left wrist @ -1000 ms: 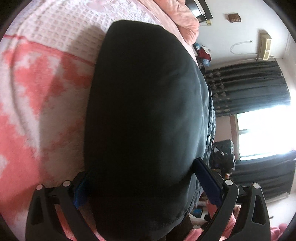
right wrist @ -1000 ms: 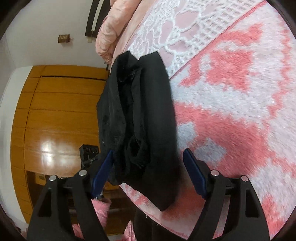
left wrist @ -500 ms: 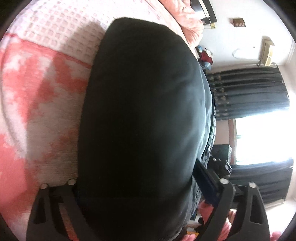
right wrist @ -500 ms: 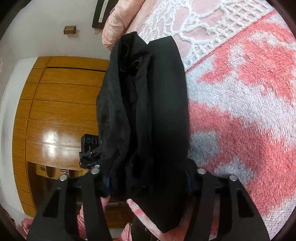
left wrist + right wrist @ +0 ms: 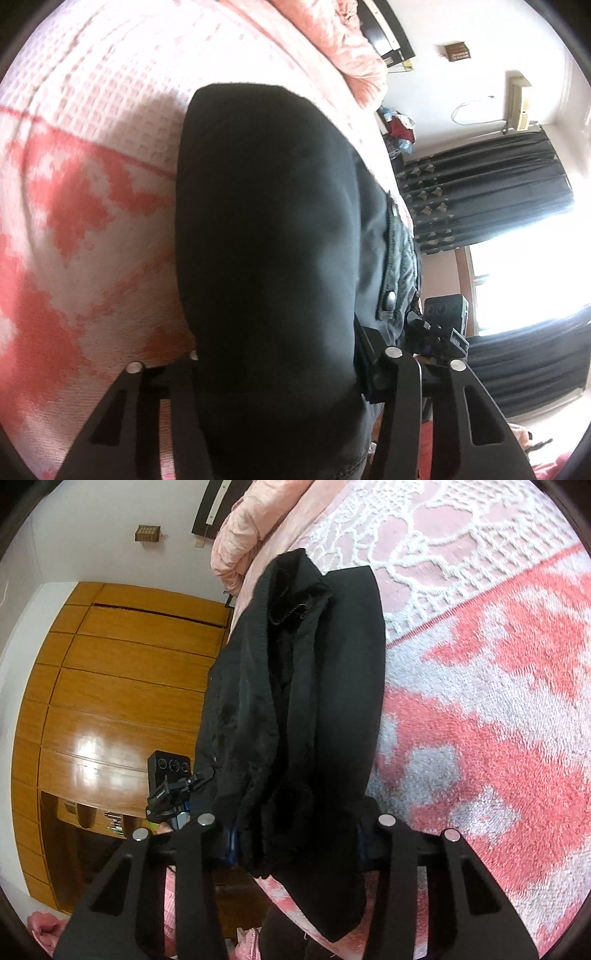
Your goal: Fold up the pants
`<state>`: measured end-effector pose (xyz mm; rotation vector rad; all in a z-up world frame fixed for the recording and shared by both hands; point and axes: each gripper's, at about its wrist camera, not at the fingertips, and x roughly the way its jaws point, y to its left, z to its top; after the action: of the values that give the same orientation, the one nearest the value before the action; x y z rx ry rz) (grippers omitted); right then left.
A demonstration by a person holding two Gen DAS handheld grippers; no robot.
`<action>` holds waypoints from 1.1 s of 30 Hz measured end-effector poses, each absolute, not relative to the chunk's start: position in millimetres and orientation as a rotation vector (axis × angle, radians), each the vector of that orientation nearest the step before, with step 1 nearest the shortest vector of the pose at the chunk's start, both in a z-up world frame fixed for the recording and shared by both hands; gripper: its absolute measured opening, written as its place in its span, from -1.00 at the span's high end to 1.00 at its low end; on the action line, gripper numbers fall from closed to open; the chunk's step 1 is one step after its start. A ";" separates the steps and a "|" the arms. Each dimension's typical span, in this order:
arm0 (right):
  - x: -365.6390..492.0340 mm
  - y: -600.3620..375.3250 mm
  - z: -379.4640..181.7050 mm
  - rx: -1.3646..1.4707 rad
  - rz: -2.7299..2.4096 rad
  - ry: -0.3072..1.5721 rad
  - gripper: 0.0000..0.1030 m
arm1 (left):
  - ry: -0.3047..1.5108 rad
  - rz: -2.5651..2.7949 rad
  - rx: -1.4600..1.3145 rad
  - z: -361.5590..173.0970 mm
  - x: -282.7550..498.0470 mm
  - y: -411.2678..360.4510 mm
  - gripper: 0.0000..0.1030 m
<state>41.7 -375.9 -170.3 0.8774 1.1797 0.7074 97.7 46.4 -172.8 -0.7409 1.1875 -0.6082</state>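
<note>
Blanket [image 5: 85, 206] in pink and white covers the bed on the left, and the black pants [image 5: 266, 236] lie folded on it, their end clamped between the fingers of the left gripper [image 5: 280, 373]. Seen from the other wrist, the right gripper [image 5: 295, 834] likewise pinches the pants' bunched edge, wooden wardrobe [image 5: 110, 701] behind.

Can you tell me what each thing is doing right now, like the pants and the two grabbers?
pants: black, bunched, gripped at both ends
left gripper: shut on the pants
right gripper: shut on the pants
bedspread: spread flat under the pants
curtains: partly drawn; window bright below
</note>
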 end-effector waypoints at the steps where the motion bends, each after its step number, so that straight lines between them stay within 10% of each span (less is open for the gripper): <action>1: 42.3 -375.7 -166.8 0.870 0.706 1.175 0.18 | 1.181 -0.610 -0.743 -171.2 99.5 44.7 0.06; 33: 210.5 -381.9 -112.6 0.661 0.645 1.104 0.19 | 1.046 -0.568 -0.632 -155.8 243.8 26.8 0.06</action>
<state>210.5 -381.9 -112.6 0.6606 1.1037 0.6452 243.8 26.8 -155.8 -0.6320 1.0460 -0.5678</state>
